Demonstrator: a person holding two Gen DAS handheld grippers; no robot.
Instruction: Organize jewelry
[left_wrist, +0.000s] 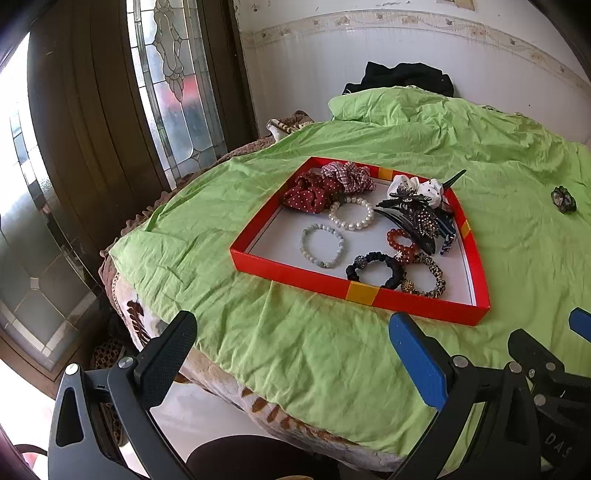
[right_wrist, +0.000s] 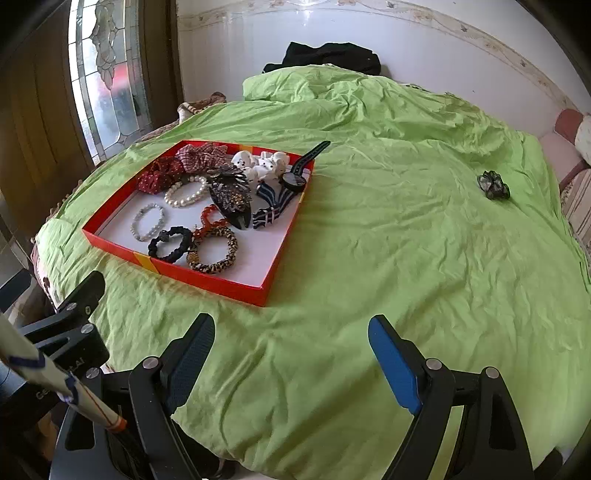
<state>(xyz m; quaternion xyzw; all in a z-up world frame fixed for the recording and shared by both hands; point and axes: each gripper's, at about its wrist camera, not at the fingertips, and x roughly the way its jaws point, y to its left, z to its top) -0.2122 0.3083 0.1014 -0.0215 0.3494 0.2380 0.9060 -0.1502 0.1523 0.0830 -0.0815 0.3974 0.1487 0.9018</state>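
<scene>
A shallow red tray (left_wrist: 417, 300) (right_wrist: 207, 277) lies on the green bedsheet and holds several scrunchies, bead bracelets, a pearl bracelet (left_wrist: 351, 213) (right_wrist: 185, 191), a dark hair claw (left_wrist: 413, 218) (right_wrist: 231, 197) and a watch (right_wrist: 293, 181). One dark scrunchie (left_wrist: 563, 199) (right_wrist: 493, 185) lies alone on the sheet, far right of the tray. My left gripper (left_wrist: 291, 350) hovers open near the bed's front edge, short of the tray, with nothing between its fingers. My right gripper (right_wrist: 291, 350) is open and empty over bare sheet, right of the tray's near corner.
A green sheet (right_wrist: 406, 258) covers the bed. Black clothing (right_wrist: 332, 55) is piled at the far edge by the white wall. A glass-panelled door (left_wrist: 177, 85) stands at the left. The bed's front edge drops off under the left gripper. A cushion (right_wrist: 570, 129) sits at the far right.
</scene>
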